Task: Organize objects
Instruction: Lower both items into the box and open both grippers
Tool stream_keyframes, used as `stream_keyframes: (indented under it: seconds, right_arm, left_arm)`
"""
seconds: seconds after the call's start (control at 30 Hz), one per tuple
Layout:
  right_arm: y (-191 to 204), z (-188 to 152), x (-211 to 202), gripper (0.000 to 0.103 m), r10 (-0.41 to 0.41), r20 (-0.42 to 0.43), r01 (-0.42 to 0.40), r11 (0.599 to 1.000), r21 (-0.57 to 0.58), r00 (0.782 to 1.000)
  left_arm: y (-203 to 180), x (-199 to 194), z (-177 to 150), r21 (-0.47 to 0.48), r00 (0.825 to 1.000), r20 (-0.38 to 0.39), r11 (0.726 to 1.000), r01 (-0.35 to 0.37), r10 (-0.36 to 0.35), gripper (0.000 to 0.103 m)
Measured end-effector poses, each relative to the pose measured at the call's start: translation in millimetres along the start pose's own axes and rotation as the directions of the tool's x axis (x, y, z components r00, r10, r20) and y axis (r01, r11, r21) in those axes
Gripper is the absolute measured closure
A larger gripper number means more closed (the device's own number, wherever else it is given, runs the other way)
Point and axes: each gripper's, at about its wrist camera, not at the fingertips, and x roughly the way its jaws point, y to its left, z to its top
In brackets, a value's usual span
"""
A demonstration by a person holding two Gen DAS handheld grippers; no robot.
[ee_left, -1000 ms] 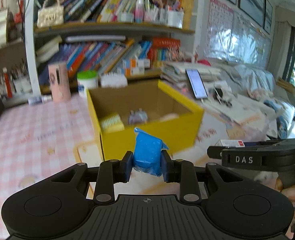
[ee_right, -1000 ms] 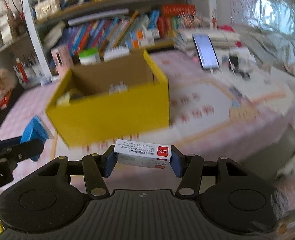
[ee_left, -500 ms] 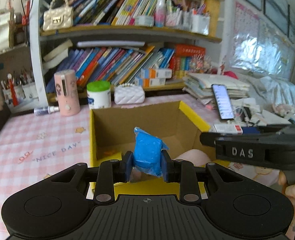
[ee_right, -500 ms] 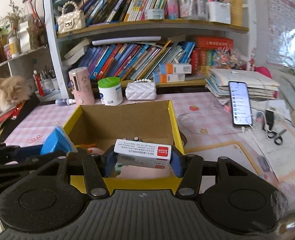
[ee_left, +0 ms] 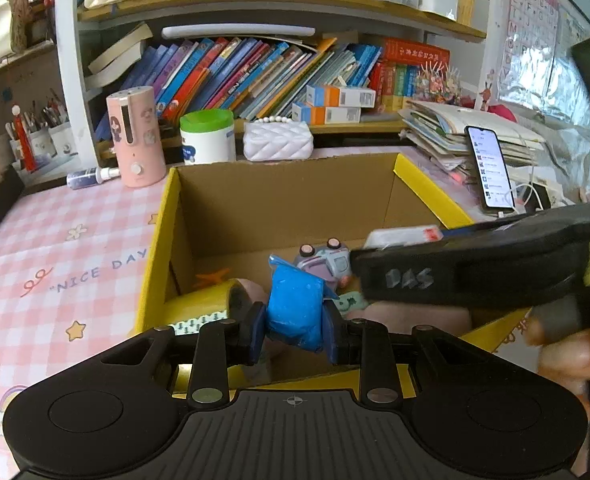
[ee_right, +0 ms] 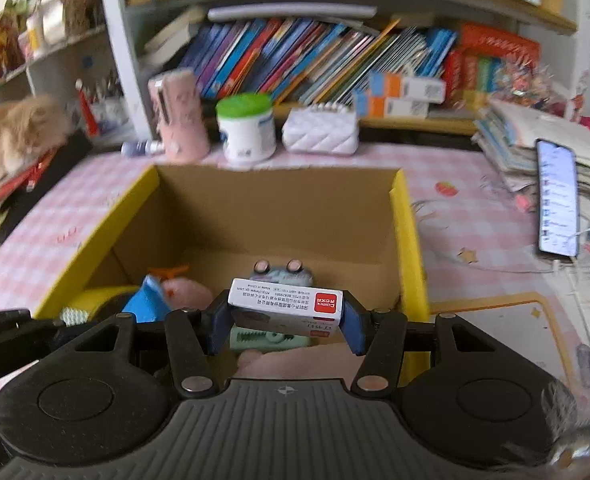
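My left gripper [ee_left: 295,330] is shut on a blue wrapped packet [ee_left: 295,308] and holds it over the open yellow cardboard box [ee_left: 155,264]. My right gripper [ee_right: 285,322] is shut on a white staple box with a red label [ee_right: 285,300], also over the yellow box [ee_right: 409,240]. The right gripper's body [ee_left: 475,264] crosses the left wrist view at right. Inside the box lie a yellow tape roll [ee_left: 203,304], a small grey toy [ee_right: 281,274], a green item [ee_right: 267,338] and a pink soft item [ee_right: 185,292].
A pink cylinder [ee_left: 135,136], a green-lidded tub [ee_left: 207,138] and a white quilted purse [ee_left: 279,140] stand behind the box. A lit phone [ee_right: 557,202] leans on stacked papers at right. Bookshelves rise behind. A cat [ee_right: 15,136] lies at far left.
Both grippers have moved forward and down over the box, still holding their objects. The box interior now fills the middle of both views.
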Motion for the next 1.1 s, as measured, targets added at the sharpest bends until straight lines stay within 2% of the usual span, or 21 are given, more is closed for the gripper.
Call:
stream_keyframes:
  seconds: [0.13,0.33,0.4,0.5,0.53,0.57,0.6,0.77,0.83,0.9,0.97,1.1]
  right_arm:
    - [3.5,-3.4,14.9,0.05,0.022,-0.05,-0.023,0.999,-0.027,0.999]
    - [0.0,-2.2,22.1,0.05,0.042,-0.081,-0.043,0.999,-0.011,0.996]
    - [-1.0,-1.7,21.8,0.05,0.047,-0.083,-0.047,0.999,-0.007,0.996]
    - [-0.6,-1.5,16.1,0.037,0.086,-0.068,-0.086,0.996,0.008,0.994]
    - [1.5,-1.2,12.8,0.03,0.09,-0.056,-0.09,0.996,0.003,0.994]
    - [4.1,-1.1,9.4,0.022,0.09,-0.046,-0.091,0.996,-0.008,0.995]
    - [5.6,-1.4,4.4,0.02,0.082,-0.024,-0.082,0.997,-0.014,0.996]
    - [0.2,0.0,-13.9,0.019,0.083,0.035,-0.084,0.996,0.018,0.996]
    - [-2.1,-1.1,-21.7,0.019,0.077,0.054,-0.08,0.996,0.046,0.996]
    - [-2.6,-2.8,-29.3,0.019,0.072,0.071,-0.076,0.995,0.062,0.995]
    - [-0.8,-5.2,-38.2,0.019,0.067,0.09,-0.074,0.995,0.074,0.994]
    - [3.5,-11.2,-60.1,0.018,0.046,0.138,-0.059,0.994,0.096,0.989]
  left_arm:
    - [-1.9,3.8,-2.0,-0.032,1.0,-0.005,0.999,-0.011,0.011,0.075]
    - [-2.8,5.7,-1.1,-0.053,1.0,-0.009,0.998,-0.029,0.029,0.074]
    - [-3.9,5.4,-1.3,-0.059,0.999,-0.008,0.998,-0.033,0.033,0.069]
    - [-7.7,0.0,-2.4,-0.064,1.0,0.015,0.998,0.008,-0.007,0.044]
    - [-11.4,-3.0,-2.8,-0.055,1.0,0.028,0.998,-0.003,0.004,0.032]
    - [-16.0,-6.9,-4.2,-0.036,0.998,0.049,0.999,-0.037,0.038,0.03]
    - [-17.5,-9.0,-4.5,-0.027,0.997,0.059,0.999,-0.04,0.042,0.029]
    - [-14.4,-22.4,-3.2,-0.065,0.997,0.077,0.998,-0.011,0.016,0.017]
    - [-15.1,-30.2,-4.0,-0.073,0.994,0.098,0.996,-0.048,0.055,0.011]
    - [-16.5,-40.3,-5.7,-0.086,0.985,0.137,0.992,-0.096,0.107,0.01]
    - [-16.2,-47.9,-6.3,-0.083,0.979,0.159,0.99,-0.118,0.13,0.003]
    - [-15.6,-65.5,-13.4,-0.045,0.956,0.215,0.98,-0.192,0.197,0.001]
